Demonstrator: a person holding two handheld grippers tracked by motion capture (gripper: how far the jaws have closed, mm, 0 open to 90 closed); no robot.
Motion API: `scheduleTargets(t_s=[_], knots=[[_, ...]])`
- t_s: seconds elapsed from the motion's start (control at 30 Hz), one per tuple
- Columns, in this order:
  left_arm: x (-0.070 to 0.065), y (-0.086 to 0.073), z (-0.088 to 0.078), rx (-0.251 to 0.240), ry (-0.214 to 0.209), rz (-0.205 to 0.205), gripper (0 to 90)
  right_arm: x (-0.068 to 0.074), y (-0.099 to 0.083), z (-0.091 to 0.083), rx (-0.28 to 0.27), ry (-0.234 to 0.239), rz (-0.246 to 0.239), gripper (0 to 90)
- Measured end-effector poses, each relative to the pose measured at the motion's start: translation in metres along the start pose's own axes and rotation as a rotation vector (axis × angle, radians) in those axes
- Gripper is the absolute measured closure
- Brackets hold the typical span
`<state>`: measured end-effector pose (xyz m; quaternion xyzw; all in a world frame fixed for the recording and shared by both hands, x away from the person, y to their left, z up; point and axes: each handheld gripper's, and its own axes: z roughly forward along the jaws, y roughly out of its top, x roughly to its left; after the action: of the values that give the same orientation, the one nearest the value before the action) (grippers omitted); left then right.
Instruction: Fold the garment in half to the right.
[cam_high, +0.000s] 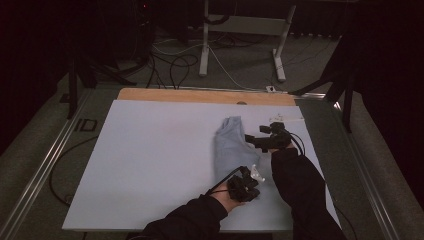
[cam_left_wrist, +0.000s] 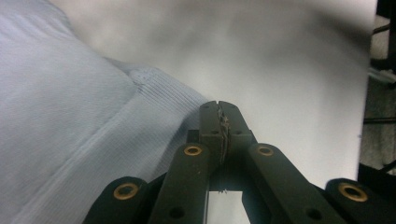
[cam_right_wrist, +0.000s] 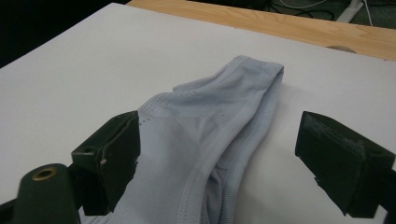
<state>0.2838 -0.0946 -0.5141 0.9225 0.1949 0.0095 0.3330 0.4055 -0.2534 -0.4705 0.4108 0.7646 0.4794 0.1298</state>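
A light blue garment (cam_high: 229, 142) lies folded lengthwise on the white board (cam_high: 150, 165), right of its middle. My left gripper (cam_high: 244, 184) sits at the garment's near end. In the left gripper view its jaws (cam_left_wrist: 218, 111) are shut tight right beside the ribbed hem (cam_left_wrist: 163, 105), with no cloth visible between them. My right gripper (cam_high: 252, 139) is at the garment's right side. In the right gripper view it (cam_right_wrist: 229, 158) stands wide open, low over the board, with the garment (cam_right_wrist: 210, 112) lying between and beyond its fingers (cam_right_wrist: 116, 149).
A bare wooden strip (cam_high: 200, 95) runs along the board's far edge. Metal rails (cam_high: 45, 160) flank the table. Beyond it, white desk legs (cam_high: 204, 45) and loose cables (cam_high: 175, 65) lie on the floor. The board's left half is bare.
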Motion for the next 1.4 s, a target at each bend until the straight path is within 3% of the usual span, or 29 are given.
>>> scheduleTargets(t_s=[0.13,0.27,0.4,0.5,0.63,0.77,1.07,1.1,1.27,1.3,1.4], knots=[[-0.002,0.004,0.005,0.009,0.012,0.025,89.9,0.0,-0.003,0.0,0.0,0.005,-0.001,14.0],[-0.002,0.006,0.005,0.009,0.003,0.009,89.8,0.0,-0.004,0.0,-0.004,0.009,0.004,14.0],[0.0,0.006,0.001,-0.009,-0.046,-0.016,88.1,0.001,-0.003,-0.001,-0.008,0.011,-0.002,14.1],[0.001,0.006,-0.01,-0.039,-0.062,-0.004,81.4,0.003,-0.001,-0.003,-0.013,0.016,-0.008,14.0],[0.006,0.007,-0.028,-0.08,-0.032,0.004,76.1,0.004,0.0,-0.004,-0.012,0.022,-0.011,14.0],[0.02,0.004,-0.047,-0.122,-0.001,-0.02,67.7,0.004,0.0,-0.005,-0.011,0.024,-0.014,13.7],[0.038,-0.007,-0.067,-0.146,0.013,-0.035,52.2,0.007,-0.001,-0.004,-0.013,0.038,-0.031,13.2],[0.041,-0.011,-0.071,-0.155,0.031,-0.027,51.2,0.007,-0.001,-0.004,-0.011,0.041,-0.031,13.2],[0.049,-0.019,-0.084,-0.185,0.056,-0.045,40.7,0.011,-0.002,-0.005,-0.006,0.054,-0.036,13.1],[0.053,-0.023,-0.09,-0.188,0.071,-0.045,33.4,0.013,-0.003,-0.006,-0.007,0.06,-0.047,12.9],[0.057,-0.027,-0.098,-0.213,0.079,-0.054,26.3,0.016,-0.004,-0.006,-0.007,0.077,-0.058,12.0]])
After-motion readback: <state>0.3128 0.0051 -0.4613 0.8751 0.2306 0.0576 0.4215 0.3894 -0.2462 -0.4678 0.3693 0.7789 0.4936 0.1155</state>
